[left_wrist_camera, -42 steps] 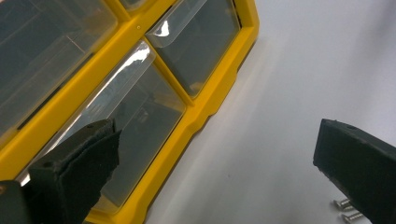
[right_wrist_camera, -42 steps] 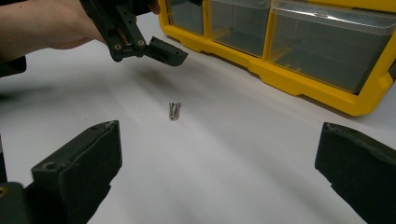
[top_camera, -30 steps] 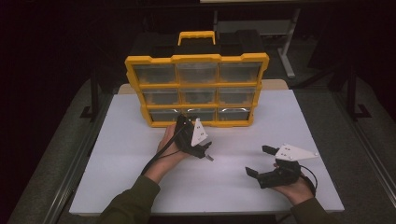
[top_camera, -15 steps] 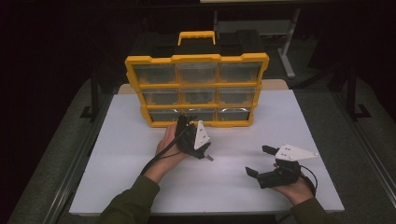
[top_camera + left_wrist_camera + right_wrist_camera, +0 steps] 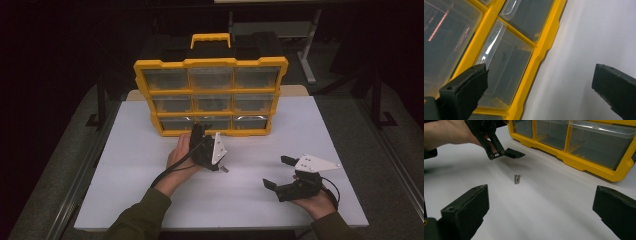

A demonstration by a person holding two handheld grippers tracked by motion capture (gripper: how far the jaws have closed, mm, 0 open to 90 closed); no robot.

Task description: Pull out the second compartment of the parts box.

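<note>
Small metal pins, perhaps screws, lie beside yellow organizer.

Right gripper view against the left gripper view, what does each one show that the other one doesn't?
Right gripper view: small metal pins lying on the white table, plus the person's hand holding the left gripper. Left gripper view: a close look into one clear drawer. Both: the yellow organizer, the table surface and open black fingers.
</note>
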